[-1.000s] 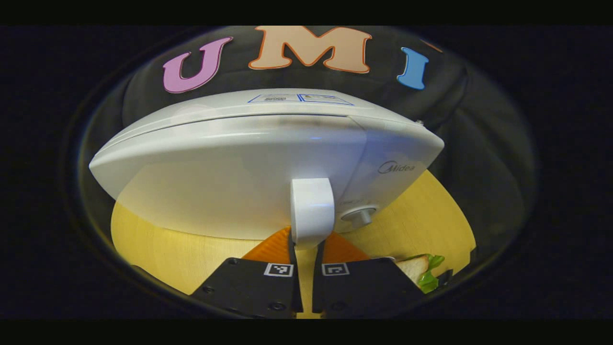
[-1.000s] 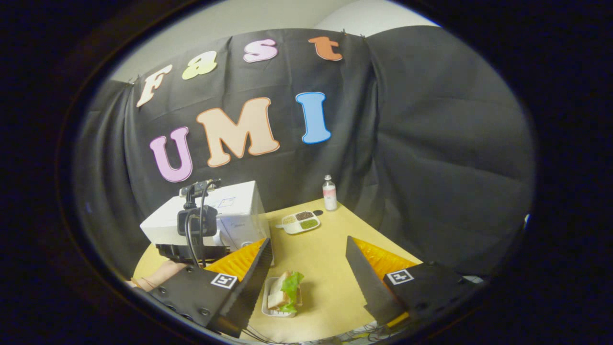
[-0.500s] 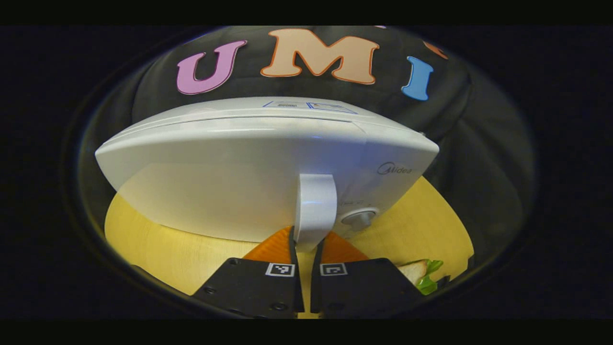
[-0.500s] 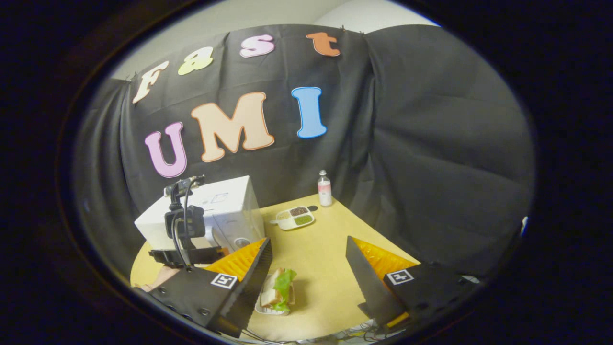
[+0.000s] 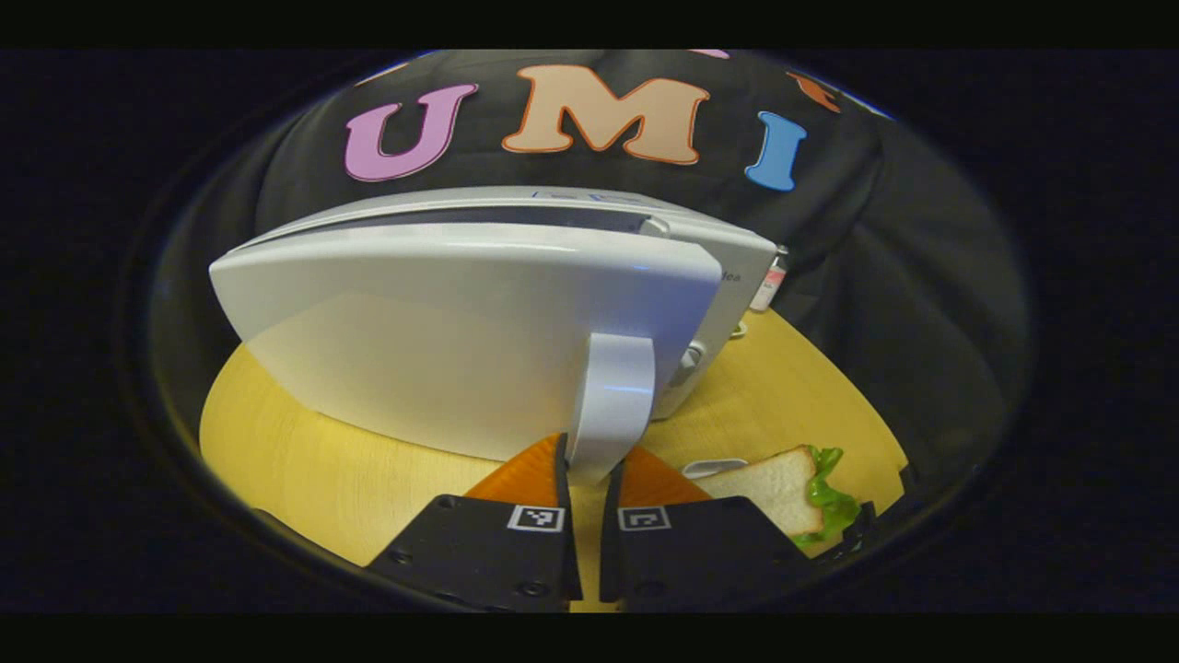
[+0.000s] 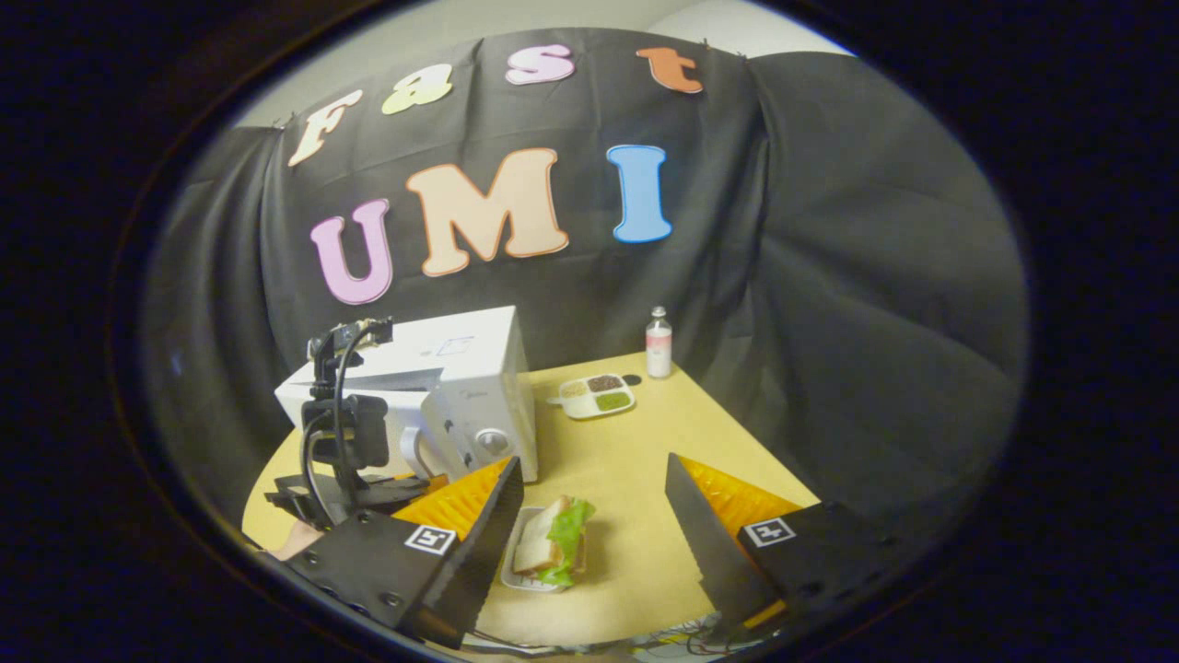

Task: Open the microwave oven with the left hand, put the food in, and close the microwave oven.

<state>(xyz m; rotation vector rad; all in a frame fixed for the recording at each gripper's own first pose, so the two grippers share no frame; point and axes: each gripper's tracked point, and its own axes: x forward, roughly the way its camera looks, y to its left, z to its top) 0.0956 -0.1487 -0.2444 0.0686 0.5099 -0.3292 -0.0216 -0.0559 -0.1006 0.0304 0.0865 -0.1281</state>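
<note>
My left hand-held gripper (image 5: 588, 471) is closed down on the white door handle (image 5: 610, 396) of the microwave (image 5: 516, 304), one finger pressing on each side of the handle's lower end, with only a narrow slot between them. The door (image 5: 442, 331) stands ajar — a dark gap runs along its top edge, and its handle side is swung out from the control panel, where a round knob (image 5: 689, 361) sits just behind the handle. In the right gripper view the microwave (image 6: 461, 387) sits at the left of the yellow table (image 6: 626, 460), and my left hand-held gripper (image 6: 405, 483) with its black camera mount and cables is up against the front of it. The food is a sandwich (image 6: 553, 549) with white bread and green lettuce, lying on a small white tray (image 6: 512, 564) on the table in front of the microwave; in the left gripper view the sandwich (image 5: 774, 486) shows low at the right, near my fingers. My right hand-held gripper (image 6: 594, 529) hangs above the table with its fingers spread wide — nothing between them, and the sandwich lies below, close to the left finger. Farther back on the table are a divided dish (image 6: 597, 396) with brown and green fillings and, just beside it near the cloth wall, a small bottle (image 6: 658, 343).
</note>
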